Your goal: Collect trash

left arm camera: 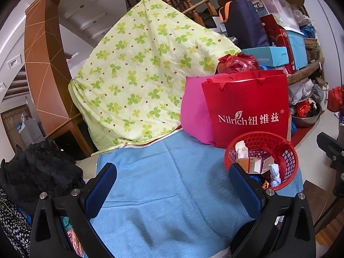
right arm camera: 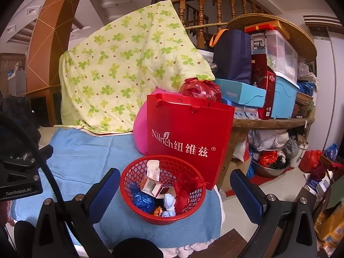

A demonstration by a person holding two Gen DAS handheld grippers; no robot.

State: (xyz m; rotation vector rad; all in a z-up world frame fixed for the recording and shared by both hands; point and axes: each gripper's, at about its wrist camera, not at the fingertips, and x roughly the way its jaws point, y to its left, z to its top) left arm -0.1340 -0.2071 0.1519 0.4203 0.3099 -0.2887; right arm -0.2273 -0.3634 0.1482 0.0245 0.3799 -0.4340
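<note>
A red plastic basket (right arm camera: pixel 133 195) stands on a blue towel (right arm camera: pixel 86 150), holding small cartons (right arm camera: pixel 153 169), a blue bag (right arm camera: pixel 142 200), red wrapping (right arm camera: pixel 182 193) and a white knotted bag (right arm camera: pixel 168 206). It also shows in the left wrist view (left arm camera: pixel 292 165) at the right. My right gripper (right arm camera: pixel 175 182) is open and empty, its jaws on either side of the basket and above it. My left gripper (left arm camera: pixel 172 176) is open and empty over the bare blue towel (left arm camera: pixel 161 172), left of the basket.
A red Nilrich paper bag (right arm camera: pixel 189 137) and a pink cushion (right arm camera: pixel 139 129) stand right behind the basket. A green clover quilt (right arm camera: pixel 120 71) drapes behind. Black fabric (left arm camera: pixel 38 167) lies at the left. Shelves of boxes (right arm camera: pixel 277 81) and floor clutter (right arm camera: pixel 271 161) fill the right.
</note>
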